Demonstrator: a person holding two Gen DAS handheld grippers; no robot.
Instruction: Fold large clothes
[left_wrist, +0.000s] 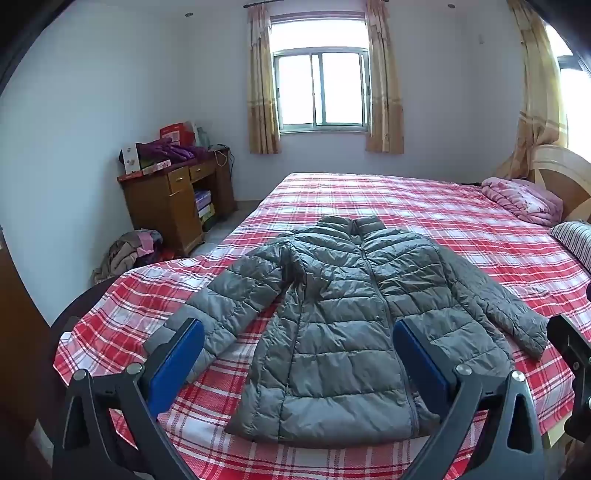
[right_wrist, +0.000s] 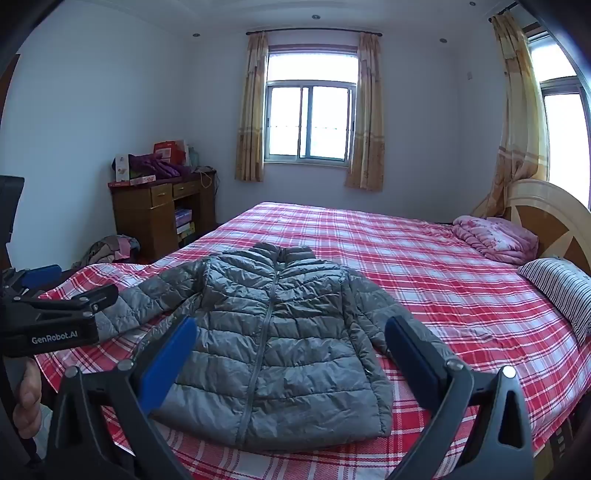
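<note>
On the bed (left_wrist: 424, 206): jacket (left_wrist: 343, 314) flat, zipped, sleeves spread
Left hand-held gripper (left_wrist: 298, 365): jaws apart, above jacket hem, empty
Right hand-held gripper (right_wrist: 290, 360): jaws apart, empty
Progress: likely none; all folds remain

**Bed and its load**

The bed (left_wrist: 424, 206), covered in red plaid, carries a grey puffer jacket (left_wrist: 343, 314) spread flat at 6 o'clock, a folded pink quilt (left_wrist: 521, 199) at 2 o'clock, and a striped pillow (left_wrist: 576, 240) just beside it at 3 o'clock.
</note>
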